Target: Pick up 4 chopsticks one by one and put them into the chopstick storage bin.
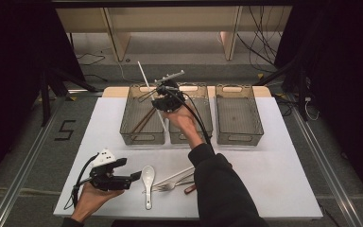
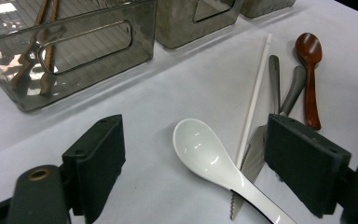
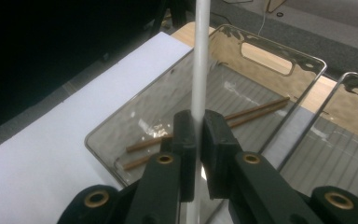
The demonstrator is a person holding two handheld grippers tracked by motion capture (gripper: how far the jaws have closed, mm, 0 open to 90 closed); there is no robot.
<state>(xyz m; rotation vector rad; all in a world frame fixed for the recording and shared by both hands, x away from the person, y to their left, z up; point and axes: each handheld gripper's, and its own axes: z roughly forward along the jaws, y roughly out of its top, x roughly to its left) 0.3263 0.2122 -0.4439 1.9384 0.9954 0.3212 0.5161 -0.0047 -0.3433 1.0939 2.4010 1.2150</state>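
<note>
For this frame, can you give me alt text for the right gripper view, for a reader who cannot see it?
The right gripper is shut on a white chopstick, which stands upright between its black jaws. Below it sits a clear bin with two brown chopsticks lying on its floor, on a white table.

bins: three in a row at upper centre, left bin [image 1: 142,116], middle bin [image 1: 199,124], right bin [image 1: 238,116] | in left bin: two chopsticks [image 1: 143,120] | above left bin: right gripper [image 1: 163,101] clamping a chopstick [image 1: 144,78] | lower centre: spoon [image 1: 148,182], fork [image 1: 168,187] right of it | lower left: left gripper [image 1: 134,176], just left of spoon
</note>
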